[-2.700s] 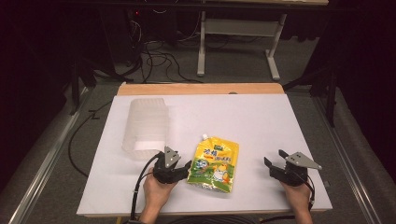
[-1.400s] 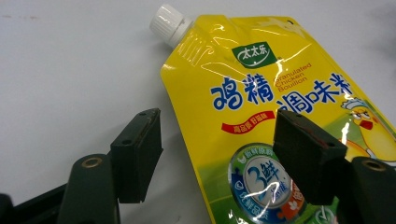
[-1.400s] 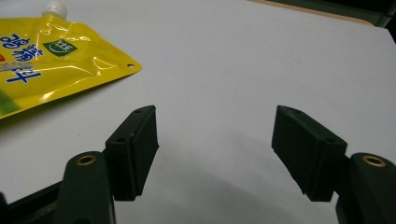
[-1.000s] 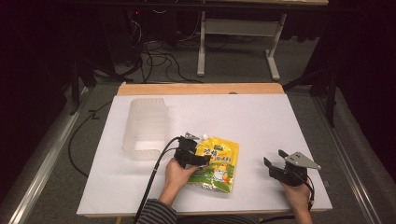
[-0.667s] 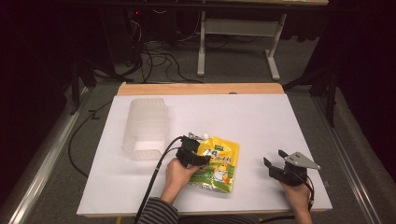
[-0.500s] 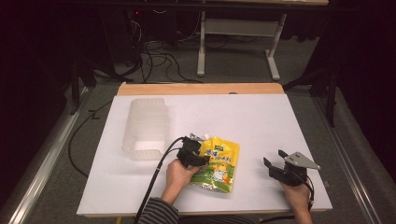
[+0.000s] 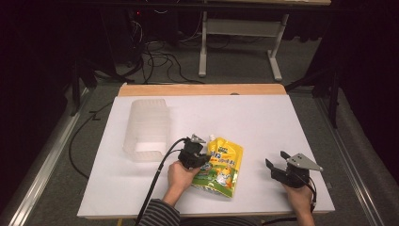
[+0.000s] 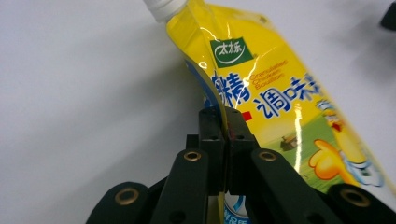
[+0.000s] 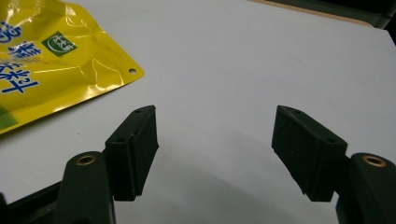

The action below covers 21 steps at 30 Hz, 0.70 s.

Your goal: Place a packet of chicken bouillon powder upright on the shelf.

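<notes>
- The table [image 7: 263, 117] is the largest thing here, a white sheet over a wooden top. It spreads ahead of both tongs and gives the flat pack a smooth surface to be lifted from, I judge.
- The clear ribbed plastic container [image 7: 146, 128] lies on its side, ahead of the left tongs and further to their left, well apart from the right tongs. Its open end faces the person, which looks suited to taking something slid in, though that is only a guess.
- The yellow pouch [image 7: 221, 165] lies flat on the table between the two tongs, its left edge at the left tongs and well apart from the right ones.
- Its looks: glossy, creased film in yellow, with a green logo patch, blue characters, a cartoon figure on a green band lower down, and a white screw cap [image 8: 161, 5] at its far corner. It seems soft and slippery, so an edge grip makes sense.
- The left tongs [image 8: 226, 126] are clamped on the pouch's side edge. In the left gripper view the film is pinched thin between the two pads, and the edge curls up from the table.
- The right tongs [image 9: 215, 149] stand wide apart and hold nothing, low over bare table. The pouch's punched corner lies ahead to their left, probably waiting to help.
</notes>
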{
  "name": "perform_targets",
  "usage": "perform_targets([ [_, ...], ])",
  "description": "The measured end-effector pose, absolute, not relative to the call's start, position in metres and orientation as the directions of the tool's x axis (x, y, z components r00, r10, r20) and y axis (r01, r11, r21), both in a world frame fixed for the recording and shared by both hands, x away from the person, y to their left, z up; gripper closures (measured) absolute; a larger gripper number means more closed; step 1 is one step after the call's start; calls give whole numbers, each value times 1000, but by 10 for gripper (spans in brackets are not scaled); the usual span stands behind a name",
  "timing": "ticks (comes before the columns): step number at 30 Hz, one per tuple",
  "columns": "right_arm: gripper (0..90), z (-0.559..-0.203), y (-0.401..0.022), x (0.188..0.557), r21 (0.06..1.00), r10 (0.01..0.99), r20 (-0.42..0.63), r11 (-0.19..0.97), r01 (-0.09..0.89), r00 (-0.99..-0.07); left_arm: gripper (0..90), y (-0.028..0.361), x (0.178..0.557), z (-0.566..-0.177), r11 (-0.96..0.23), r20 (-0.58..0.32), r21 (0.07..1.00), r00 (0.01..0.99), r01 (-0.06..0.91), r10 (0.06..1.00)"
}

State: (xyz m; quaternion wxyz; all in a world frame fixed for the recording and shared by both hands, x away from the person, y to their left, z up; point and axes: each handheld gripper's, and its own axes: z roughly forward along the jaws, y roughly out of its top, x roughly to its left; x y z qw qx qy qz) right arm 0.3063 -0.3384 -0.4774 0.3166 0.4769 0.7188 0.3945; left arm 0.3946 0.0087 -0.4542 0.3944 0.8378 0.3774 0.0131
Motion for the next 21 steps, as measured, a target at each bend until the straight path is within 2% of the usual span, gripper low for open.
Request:
perform_targets([
  [4, 321, -477, -338, 306, 869, 935, -81, 236, 434, -346, 887, 6, 386, -429, -424, -223, 718, 759, 553, 612],
  [21, 320, -477, -339, 306, 872, 934, -81, 236, 428, -348, 891, 15, 373, -372, -407, -157, 806, 818, 430, 554],
])
